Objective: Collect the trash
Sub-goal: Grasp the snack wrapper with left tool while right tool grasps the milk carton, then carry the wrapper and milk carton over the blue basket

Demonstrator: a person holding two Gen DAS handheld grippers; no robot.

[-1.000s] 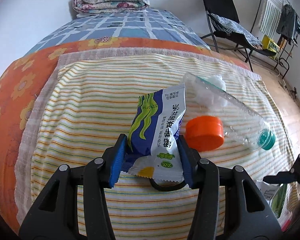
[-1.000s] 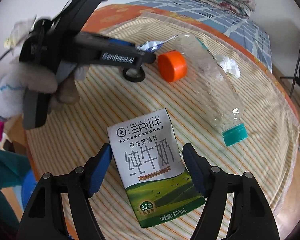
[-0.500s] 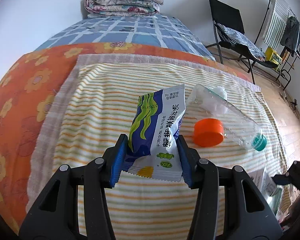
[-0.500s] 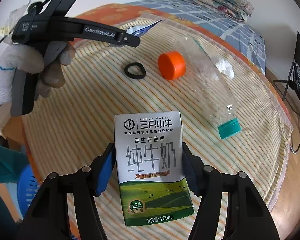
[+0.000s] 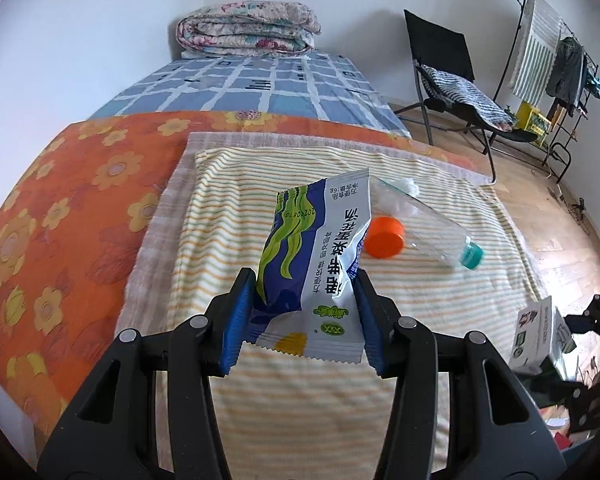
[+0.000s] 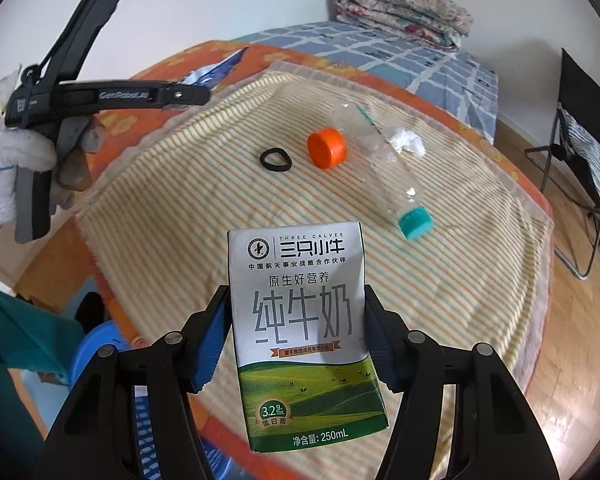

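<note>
My left gripper [image 5: 305, 312] is shut on a blue and white snack wrapper [image 5: 314, 256] and holds it above the striped cloth [image 5: 284, 392]. My right gripper [image 6: 296, 332] is shut on a white and green milk carton [image 6: 304, 328], held above the cloth's near edge; the carton also shows in the left wrist view [image 5: 538, 336]. On the cloth lie an orange cap [image 6: 326, 148], a clear plastic bottle with a teal cap [image 6: 384, 168], a crumpled white tissue [image 6: 406, 140] and a black rubber ring [image 6: 275, 159]. The left gripper appears in the right wrist view [image 6: 196, 94].
The cloth lies on a bed with an orange flowered sheet [image 5: 60, 208] and a folded quilt [image 5: 248, 32] at the far end. A blue basket [image 6: 100, 352] stands on the floor by the bed. A black chair [image 5: 452, 76] and a drying rack [image 5: 552, 56] stand beyond.
Both grippers have lifted and pulled back from the cloth. The right gripper closed on the milk carton and raised it. The left gripper raised the wrapper, uncovering the black ring.
</note>
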